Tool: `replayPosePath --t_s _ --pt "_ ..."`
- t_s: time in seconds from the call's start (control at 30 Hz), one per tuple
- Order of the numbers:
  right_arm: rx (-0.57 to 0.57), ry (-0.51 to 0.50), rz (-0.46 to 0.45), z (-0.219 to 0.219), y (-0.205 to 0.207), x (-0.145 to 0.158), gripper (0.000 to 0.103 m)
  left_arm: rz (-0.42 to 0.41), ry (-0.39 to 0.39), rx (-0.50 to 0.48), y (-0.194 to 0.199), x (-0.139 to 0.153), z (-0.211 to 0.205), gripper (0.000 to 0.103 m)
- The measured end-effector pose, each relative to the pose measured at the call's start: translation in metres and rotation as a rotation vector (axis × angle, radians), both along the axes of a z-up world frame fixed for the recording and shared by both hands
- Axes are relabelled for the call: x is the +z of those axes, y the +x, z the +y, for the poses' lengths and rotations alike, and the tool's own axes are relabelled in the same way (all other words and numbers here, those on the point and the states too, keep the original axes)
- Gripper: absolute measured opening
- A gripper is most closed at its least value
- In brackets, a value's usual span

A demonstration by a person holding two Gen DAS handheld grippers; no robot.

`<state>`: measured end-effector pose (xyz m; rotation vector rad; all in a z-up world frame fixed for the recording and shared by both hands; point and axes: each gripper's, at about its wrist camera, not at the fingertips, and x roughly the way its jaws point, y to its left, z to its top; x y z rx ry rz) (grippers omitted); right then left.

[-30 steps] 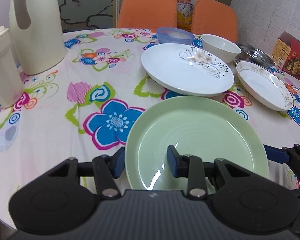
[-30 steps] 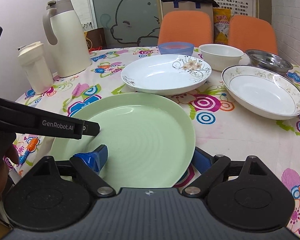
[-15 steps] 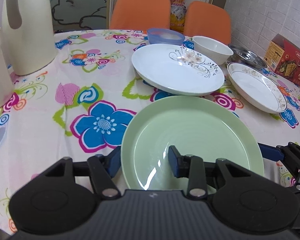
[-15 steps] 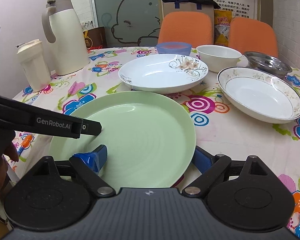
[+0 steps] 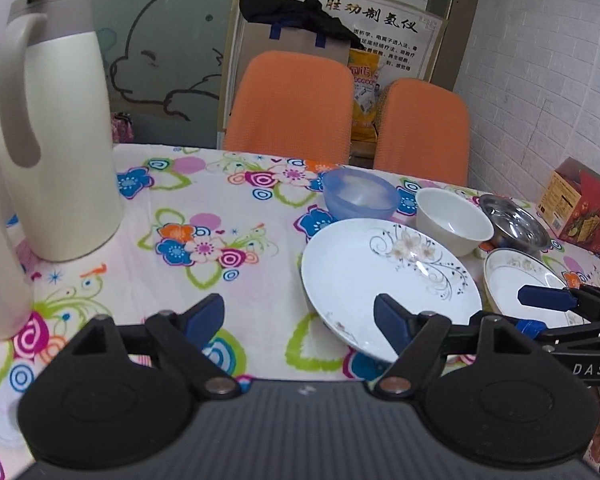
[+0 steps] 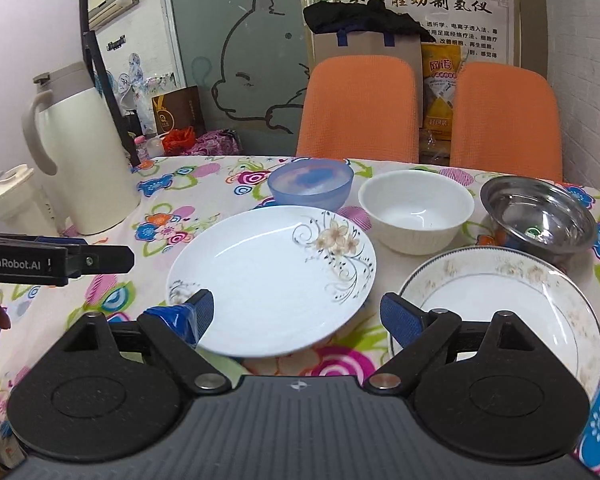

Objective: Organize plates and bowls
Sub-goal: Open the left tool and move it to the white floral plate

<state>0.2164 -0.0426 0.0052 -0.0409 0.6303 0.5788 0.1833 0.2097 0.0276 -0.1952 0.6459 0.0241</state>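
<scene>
White floral plate point(image 6: 272, 276) near the middle of the flowered tablecloth point(image 5: 220, 248), tilted, near rim raised off the cloth, far edge low by the blue translucent bowl point(image 6: 310, 183). Just right of that bowl, a white ceramic bowl point(image 6: 416, 208); further right, a steel bowl point(image 6: 538, 214). In front of those two, a rimmed white plate point(image 6: 500, 304) with faded gold trim, flat on the cloth, close beside the floral plate, contact between them not clear. Right gripper point(image 6: 296, 316) spread wide, empty, blue-padded fingers point(image 6: 400, 318) either side of the floral plate's near edge, left pad over the rim, right pad in the gap between the two plates; touching or not, cannot tell. Left gripper point(image 5: 300, 320) likewise wide apart and holding nothing, low over the cloth, its right pad in front of the floral plate's near-left rim, its left pad over bare cloth. A sliver of pale green point(image 6: 230, 362) under the floral plate's near edge, mostly hidden. Off to the left, a cream thermos jug point(image 5: 56, 120) standing upright, with a smaller cream lidded container point(image 6: 14, 200) beside it. Behind the table, two orange chairs point(image 5: 292, 104); at far right, a red carton point(image 5: 580, 212) on the cloth.
</scene>
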Motion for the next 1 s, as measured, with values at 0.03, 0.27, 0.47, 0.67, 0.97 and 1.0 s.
replayPosePath --t_s 0.03,0.27,0.47,0.67,0.97,1.0 --pt "-0.001 -0.008 0.008 0.003 0.010 -0.003 0.078 0.019 -0.013 -0.014 0.011 -0.003 0.002 0.077" --pt "0.004 -0.105 0.034 0.025 0.055 -0.022 0.078 0.116 -0.064 -0.060 0.068 -0.024 0.006 0.077" --pt "0.022 -0.127 0.066 0.034 0.067 -0.037 0.079 0.227 -0.082 -0.051 0.097 -0.039 0.006 0.077" --pt "0.020 -0.129 0.050 0.041 0.066 -0.039 0.080 0.218 -0.077 -0.063 0.101 -0.048 0.001 0.076" --pt "0.039 -0.085 0.087 0.040 0.067 -0.038 0.079 0.215 -0.067 -0.059 0.100 -0.047 0.005 0.076" --pt "0.052 -0.077 0.085 0.037 0.065 -0.038 0.079 0.216 -0.060 -0.059 0.100 -0.047 0.003 0.076"
